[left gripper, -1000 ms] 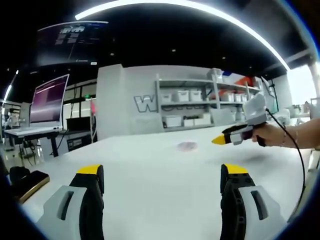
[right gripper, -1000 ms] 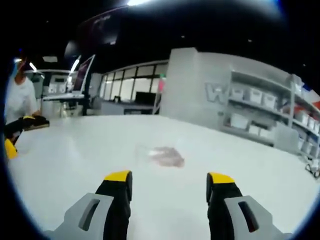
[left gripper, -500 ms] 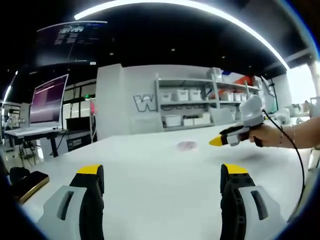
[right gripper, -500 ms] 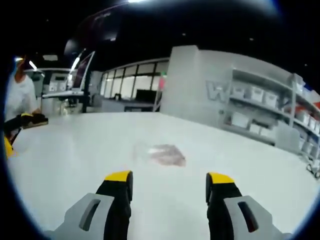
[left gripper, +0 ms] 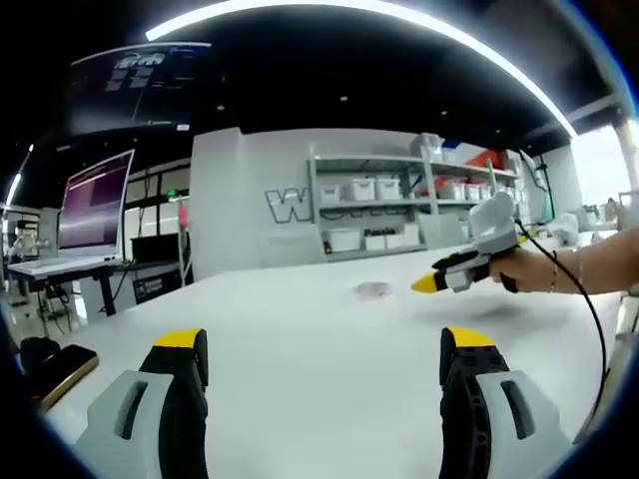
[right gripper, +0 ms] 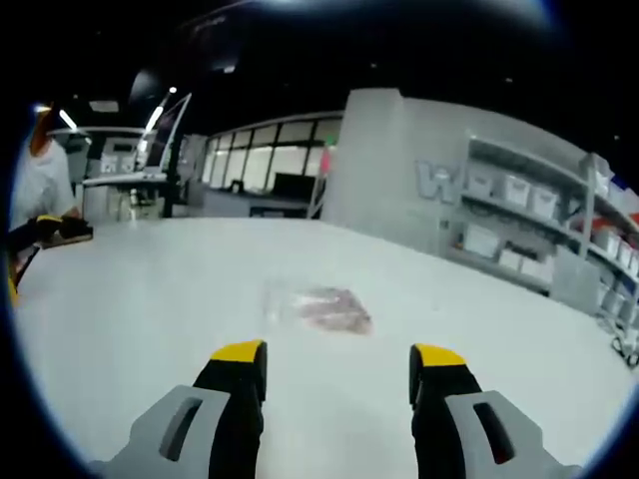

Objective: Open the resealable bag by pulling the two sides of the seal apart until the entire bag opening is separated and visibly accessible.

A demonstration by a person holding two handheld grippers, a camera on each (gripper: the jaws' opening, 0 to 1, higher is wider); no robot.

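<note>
Here, line by line:

Left gripper (left gripper: 318, 344): its yellow-tipped fingers (left gripper: 182, 349) stand spread wide above the counter (left gripper: 300, 339), holding nothing and touching nothing.

Right gripper (right gripper: 337, 359): its fingers (right gripper: 240, 361) are spread as well, empty, with bare counter (right gripper: 150, 299) between them. In the left gripper view it comes in from the right (left gripper: 431, 283), held in a hand (left gripper: 519, 269) with a black cable trailing down; from that side the gap between its yellow tips cannot be told.

Bag: the resealable bag (right gripper: 324, 309) lies flat on the counter, clear with pinkish contents, just ahead of the right gripper and untouched. In the left gripper view it is a small pale patch (left gripper: 373, 290) far across the counter, left of the right gripper's tip.

Surface: a broad white counter, glossy.

Room: a grey wall with large letters, shelves (left gripper: 399, 205) of white bins, a lit monitor (left gripper: 98, 200) on a desk at the left, a curved ceiling light strip (left gripper: 399, 25). A dark flat box (left gripper: 60, 367) sits at the counter's left edge.

Change: against the earlier pictures, the right gripper has drawn nearer the bag, which sits slightly lower and closer to its fingers; the left gripper is much as it was.
</note>
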